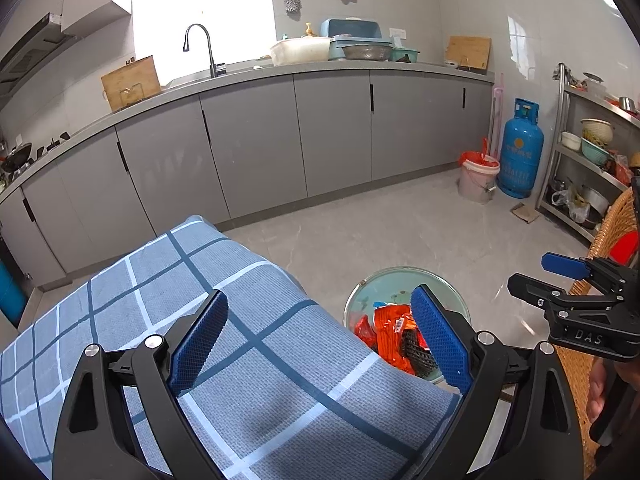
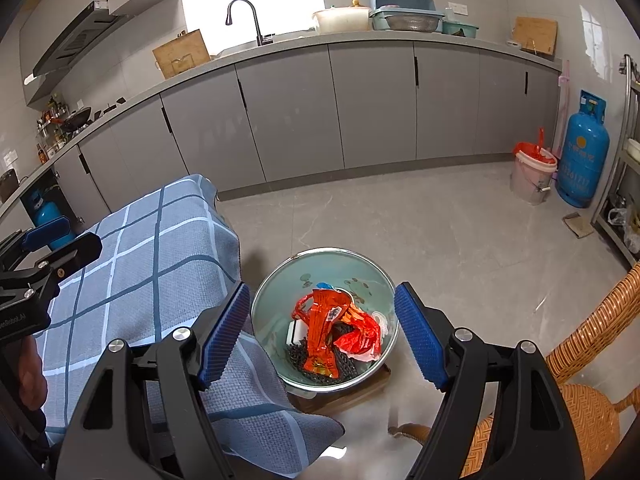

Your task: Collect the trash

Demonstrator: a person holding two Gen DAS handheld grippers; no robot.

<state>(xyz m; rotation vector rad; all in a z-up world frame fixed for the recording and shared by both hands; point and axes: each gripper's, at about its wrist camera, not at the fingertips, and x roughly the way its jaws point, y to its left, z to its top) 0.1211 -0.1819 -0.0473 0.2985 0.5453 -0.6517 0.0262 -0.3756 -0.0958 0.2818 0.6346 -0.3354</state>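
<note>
A round pale-green bin (image 2: 280, 300) stands on the floor beside a table covered with a blue checked cloth (image 2: 160, 248). Inside lie a crumpled orange wrapper (image 2: 324, 320), a red wrapper (image 2: 360, 338), black mesh pieces (image 2: 344, 360) and something white. My right gripper (image 2: 322, 336) hangs open straight above the bin, with nothing between its blue pads. My left gripper (image 1: 320, 340) is open over the cloth (image 1: 240, 360), its right finger in front of the bin (image 1: 384, 284) and orange wrapper (image 1: 390, 336). Each gripper shows in the other's view: the right (image 1: 540, 276), the left (image 2: 64, 240).
A wicker chair (image 2: 580, 360) stands close on the right of the bin, which rests on a wooden board (image 2: 360, 396). Grey cabinets (image 2: 360, 100) line the far wall. A pink bucket with a red bag (image 2: 534, 176), a blue gas cylinder (image 2: 584, 152) and a cardboard scrap (image 2: 578, 224) sit at the far right.
</note>
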